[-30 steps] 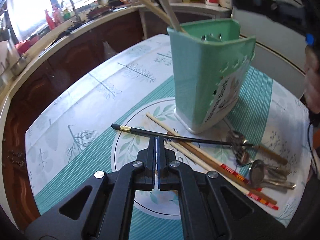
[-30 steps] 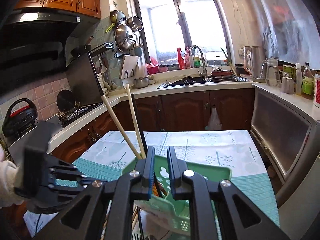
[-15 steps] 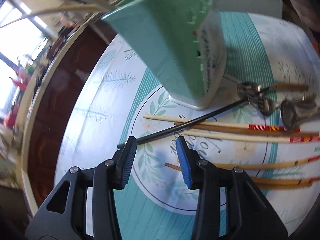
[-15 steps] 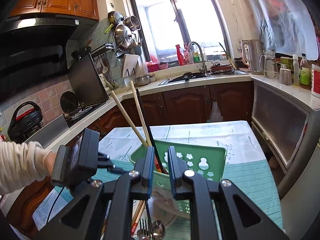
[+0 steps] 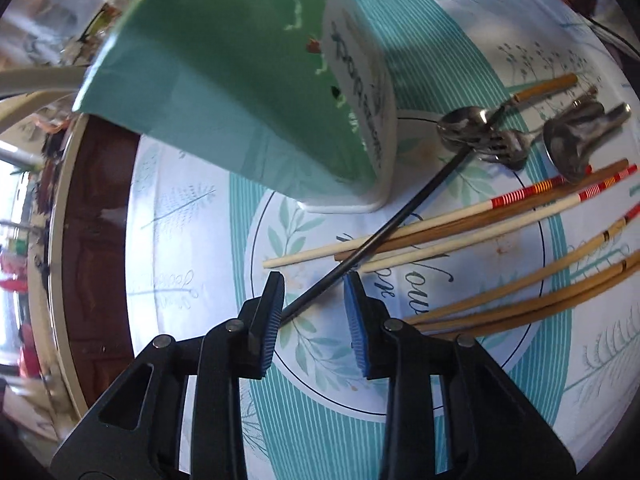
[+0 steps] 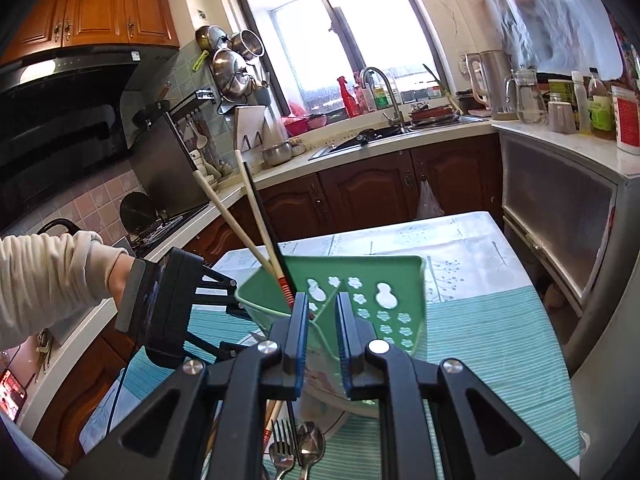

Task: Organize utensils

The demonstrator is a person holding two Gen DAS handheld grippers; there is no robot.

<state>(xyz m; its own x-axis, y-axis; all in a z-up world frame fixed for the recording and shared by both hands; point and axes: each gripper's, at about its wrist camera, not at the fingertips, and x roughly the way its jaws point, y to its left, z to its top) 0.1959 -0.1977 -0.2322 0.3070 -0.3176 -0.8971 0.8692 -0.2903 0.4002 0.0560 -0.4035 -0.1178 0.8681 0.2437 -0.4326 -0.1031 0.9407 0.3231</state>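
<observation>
A green utensil holder [image 5: 240,100] stands on the patterned table [image 5: 180,220]. A black chopstick [image 5: 380,236] lies across several cream and bamboo chopsticks [image 5: 440,224] beside it. My left gripper [image 5: 314,284] points down at the black chopstick's near end. Its jaws are closing, the stick lies between them, and the pads do not press on it. Spoons [image 5: 460,124] and a fork [image 5: 504,144] lie past the holder. My right gripper [image 6: 322,300] hovers at the holder's near rim [image 6: 360,258], pads a narrow gap apart, holding nothing. Chopsticks [image 6: 224,208] stand in the holder.
A sleeved hand [image 6: 48,272] carries the left gripper's black housing [image 6: 168,308] left of the holder. A counter with a sink [image 6: 380,132] runs behind the table, a stove [image 6: 160,228] to the left and a cabinet [image 6: 560,208] to the right. A fork [image 6: 280,448] lies below my right fingers.
The left gripper went from shut to open, rolled, and sank toward the black chopstick; its jaws are now narrower than half a second ago. The right gripper shifted slightly toward the holder.
</observation>
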